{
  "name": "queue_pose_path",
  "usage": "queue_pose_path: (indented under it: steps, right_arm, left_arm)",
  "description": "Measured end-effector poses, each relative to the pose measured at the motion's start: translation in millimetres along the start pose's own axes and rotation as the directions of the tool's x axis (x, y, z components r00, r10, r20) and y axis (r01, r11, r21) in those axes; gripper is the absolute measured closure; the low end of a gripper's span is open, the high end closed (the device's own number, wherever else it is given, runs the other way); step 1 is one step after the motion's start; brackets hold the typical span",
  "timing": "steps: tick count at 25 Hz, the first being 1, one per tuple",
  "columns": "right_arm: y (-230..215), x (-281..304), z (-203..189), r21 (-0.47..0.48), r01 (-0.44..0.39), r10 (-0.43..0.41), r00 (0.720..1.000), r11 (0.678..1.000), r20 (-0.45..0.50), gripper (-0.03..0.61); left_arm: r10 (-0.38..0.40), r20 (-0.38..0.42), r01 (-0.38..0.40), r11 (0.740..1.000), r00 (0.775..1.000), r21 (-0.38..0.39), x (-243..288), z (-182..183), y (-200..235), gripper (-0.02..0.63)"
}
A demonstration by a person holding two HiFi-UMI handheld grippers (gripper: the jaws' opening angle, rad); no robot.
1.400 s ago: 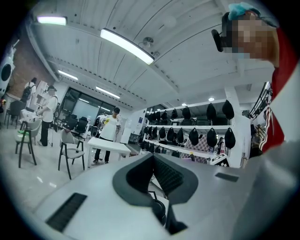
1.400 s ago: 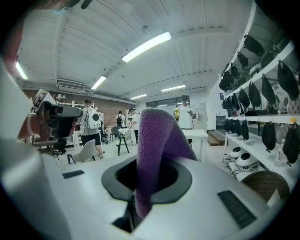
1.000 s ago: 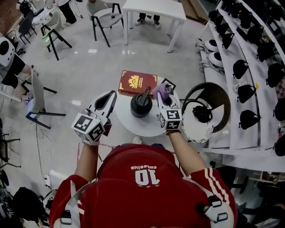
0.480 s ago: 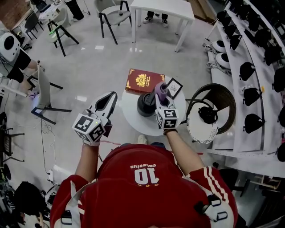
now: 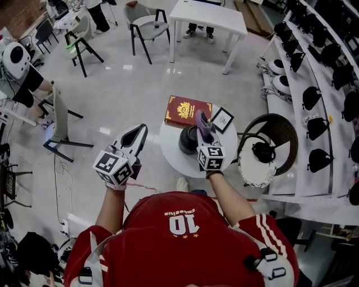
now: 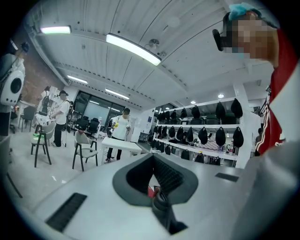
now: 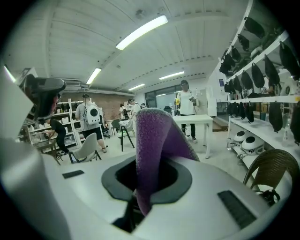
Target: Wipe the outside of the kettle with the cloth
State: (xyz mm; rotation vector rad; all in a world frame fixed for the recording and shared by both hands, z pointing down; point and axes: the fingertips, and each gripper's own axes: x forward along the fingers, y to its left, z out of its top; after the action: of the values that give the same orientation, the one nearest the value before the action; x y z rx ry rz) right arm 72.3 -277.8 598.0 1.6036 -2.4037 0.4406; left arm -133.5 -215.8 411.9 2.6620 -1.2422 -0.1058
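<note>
A black kettle (image 5: 188, 140) stands on a small round white table (image 5: 174, 160). My right gripper (image 5: 205, 134) is over the kettle's right side, shut on a purple cloth (image 5: 202, 122) that sticks up past its jaws. In the right gripper view the cloth (image 7: 153, 140) rises from between the jaws and the kettle is hidden. My left gripper (image 5: 138, 134) hangs left of the table, off the kettle, its jaws together and holding nothing. The left gripper view shows the left gripper (image 6: 153, 161) pointed out into the room.
A red book (image 5: 187, 111) and a small framed picture (image 5: 222, 119) lie at the table's far edge. A wicker chair (image 5: 280, 126) holding a black headset stands to the right, with shelves of black helmets (image 5: 314, 61) beyond. Chairs, a white table (image 5: 208, 14) and people are farther off.
My right gripper has moved left with the cloth, from beside the kettle to over its right side. The left gripper has stayed where it was, shut.
</note>
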Motion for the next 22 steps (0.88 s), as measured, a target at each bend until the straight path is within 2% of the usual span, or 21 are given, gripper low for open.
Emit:
queue_pose_path:
  steps: [22]
  right_arm:
    - [40.6, 3.7, -2.1, 0.032, -0.044, 0.044, 0.999, 0.999, -0.02, 0.534]
  left_arm:
    - [-0.013, 0.004, 0.013, 1.0, 1.0, -0.013, -15.5, 3.5, 14.1, 0.607]
